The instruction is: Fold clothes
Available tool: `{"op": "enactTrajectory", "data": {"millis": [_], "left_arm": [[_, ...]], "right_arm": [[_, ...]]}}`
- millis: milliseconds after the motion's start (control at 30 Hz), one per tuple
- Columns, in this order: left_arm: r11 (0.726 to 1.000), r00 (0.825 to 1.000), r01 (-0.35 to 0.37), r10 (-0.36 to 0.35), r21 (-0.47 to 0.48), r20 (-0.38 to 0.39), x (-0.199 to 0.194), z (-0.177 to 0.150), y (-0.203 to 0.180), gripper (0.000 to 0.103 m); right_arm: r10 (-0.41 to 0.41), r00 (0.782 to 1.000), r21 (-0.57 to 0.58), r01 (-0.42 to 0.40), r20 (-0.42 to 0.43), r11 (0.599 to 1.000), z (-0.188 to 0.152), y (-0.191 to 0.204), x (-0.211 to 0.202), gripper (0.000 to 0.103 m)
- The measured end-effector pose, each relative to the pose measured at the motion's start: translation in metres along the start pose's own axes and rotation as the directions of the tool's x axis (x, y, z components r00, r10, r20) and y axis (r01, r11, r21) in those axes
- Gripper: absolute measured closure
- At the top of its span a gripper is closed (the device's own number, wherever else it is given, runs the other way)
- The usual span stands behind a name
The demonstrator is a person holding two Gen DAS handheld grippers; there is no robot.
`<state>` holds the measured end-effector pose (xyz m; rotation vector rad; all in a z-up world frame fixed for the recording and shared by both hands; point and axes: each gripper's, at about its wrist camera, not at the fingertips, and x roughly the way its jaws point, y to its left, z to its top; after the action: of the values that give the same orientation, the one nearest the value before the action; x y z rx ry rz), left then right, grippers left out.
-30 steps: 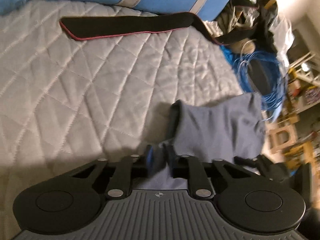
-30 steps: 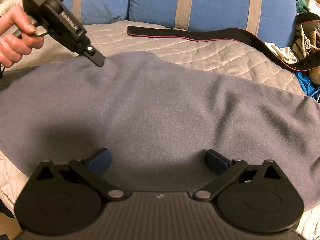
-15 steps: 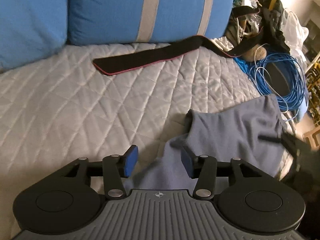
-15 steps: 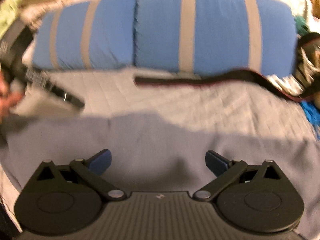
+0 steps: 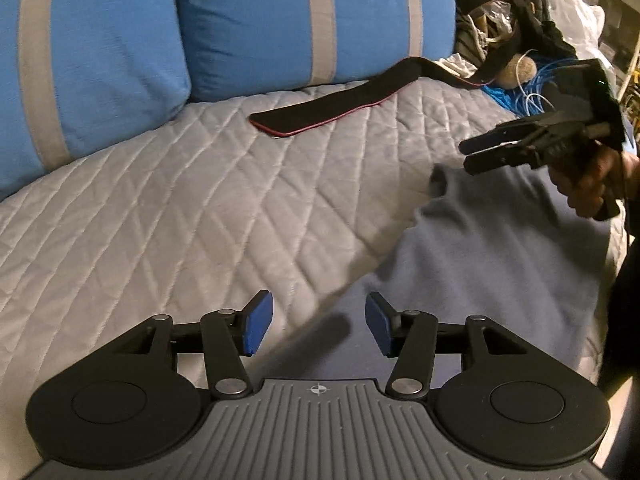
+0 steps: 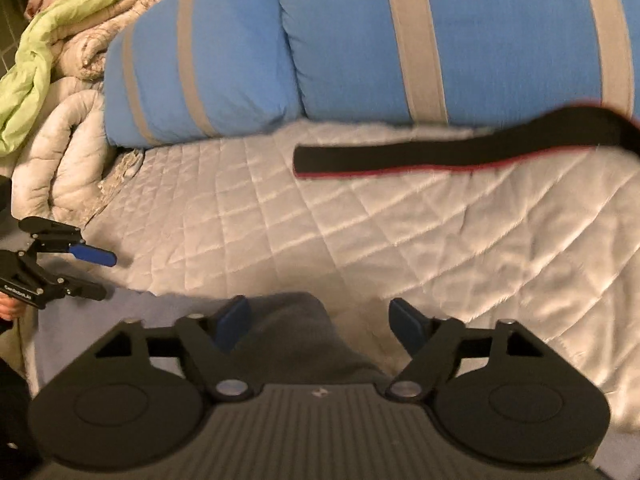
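A grey-blue garment (image 5: 500,248) lies spread on the white quilt (image 5: 200,200), at the right of the left wrist view. My left gripper (image 5: 318,320) hovers over its near left edge. Its jaws are opening and the blue pads touch no cloth. My right gripper (image 5: 468,157), in a person's hand, hangs above the garment's far corner. In the right wrist view a raised fold of the garment (image 6: 296,344) sits between the fingers of the right gripper (image 6: 320,320). Those jaws are closing, and the pads stand apart from the cloth. The left gripper (image 6: 107,275) shows at the left edge.
Two blue pillows with grey stripes (image 5: 280,20) line the far side of the bed. A black strap with red edging (image 5: 340,112) lies on the quilt before them. Blue cable and clutter (image 5: 520,92) sit at the far right. Bundled bedding (image 6: 60,40) is heaped at the left.
My left gripper let go of the garment's corner, opened and drew back and up. My right gripper swung across to the garment's far edge, and its jaws narrowed around a fold.
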<state>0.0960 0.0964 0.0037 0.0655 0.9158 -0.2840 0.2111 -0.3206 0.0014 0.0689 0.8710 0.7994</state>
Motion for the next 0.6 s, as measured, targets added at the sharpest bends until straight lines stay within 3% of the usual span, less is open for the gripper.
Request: {"op": "enactTrajectory", "data": {"millis": [100, 233, 267, 300, 367, 433, 600], "left_arm": [[1.0, 1.0, 0.007, -0.007, 0.004, -0.013, 0.002, -0.005, 0.007, 0.053], [0.999, 0.998, -0.01, 0.012, 0.048, -0.057, 0.008, -0.009, 0.008, 0.054], [0.999, 0.997, -0.01, 0.014, 0.053, -0.075, 0.01, -0.01, 0.009, 0.055], [0.999, 0.994, 0.0, 0.005, 0.044, -0.109, 0.011, -0.01, 0.01, 0.06], [0.998, 0.989, 0.006, 0.002, 0.055, -0.146, 0.009, -0.009, 0.008, 0.084], [0.995, 0.986, -0.021, 0.037, 0.102, -0.164, 0.004, -0.009, 0.002, 0.095], [0.982, 0.973, -0.078, 0.113, 0.173, -0.203, -0.003, -0.011, -0.013, 0.099]], "right_arm": [[0.03, 0.999, 0.019, -0.03, -0.042, 0.999, -0.002, -0.005, 0.008, 0.037], [0.035, 0.998, 0.018, -0.034, -0.058, 0.999, -0.003, -0.004, 0.01, 0.08], [0.021, 0.998, 0.02, -0.02, -0.055, 1.0, -0.003, -0.003, 0.009, 0.086], [0.009, 0.999, 0.023, -0.007, -0.051, 1.0, -0.002, -0.003, 0.008, 0.088], [-0.022, 0.999, 0.02, 0.023, -0.036, 1.0, -0.002, 0.0, 0.005, 0.092], [-0.064, 0.998, 0.014, 0.065, -0.018, 0.998, -0.001, 0.002, 0.002, 0.094], [-0.114, 0.993, 0.004, 0.114, 0.006, 0.993, 0.001, 0.005, -0.002, 0.095]]}}
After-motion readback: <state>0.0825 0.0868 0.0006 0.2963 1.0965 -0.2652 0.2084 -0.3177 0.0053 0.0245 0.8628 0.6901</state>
